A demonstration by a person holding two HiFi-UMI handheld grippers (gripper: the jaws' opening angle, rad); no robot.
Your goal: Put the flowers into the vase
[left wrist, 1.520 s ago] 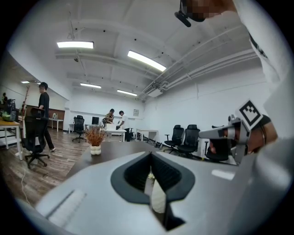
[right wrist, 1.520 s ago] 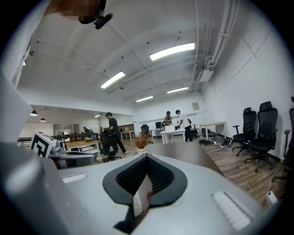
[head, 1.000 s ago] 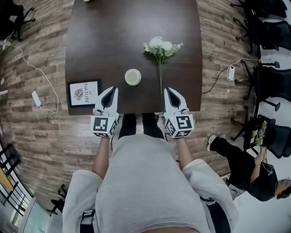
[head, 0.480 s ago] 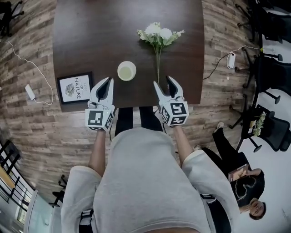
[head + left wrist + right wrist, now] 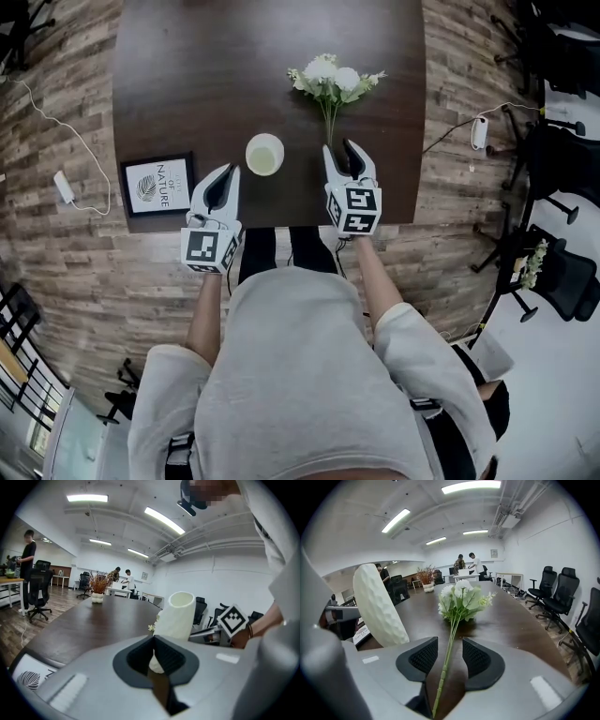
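A bunch of white flowers (image 5: 333,77) lies on the dark table (image 5: 187,75), its green stem (image 5: 330,127) pointing toward me. My right gripper (image 5: 341,150) straddles the stem's near end. Its jaws are closing, and in the right gripper view the stem (image 5: 446,656) runs between the pads of the right gripper (image 5: 450,654) with a gap on each side. The cream vase (image 5: 264,155) stands upright left of the stem, also seen as the vase (image 5: 376,605) and the vase (image 5: 176,616). My left gripper (image 5: 224,175) is shut and empty, just short of the vase; the left gripper (image 5: 154,642) points at its base.
A framed print (image 5: 157,183) lies at the table's near left corner. The table's near edge (image 5: 281,225) runs under both grippers. Office chairs (image 5: 562,159) and a cable (image 5: 473,131) are on the floor to the right. People stand far off in the room.
My right gripper opened from shut, moved forward and down over the stem's end, then began narrowing around it. The left gripper stayed shut and barely moved.
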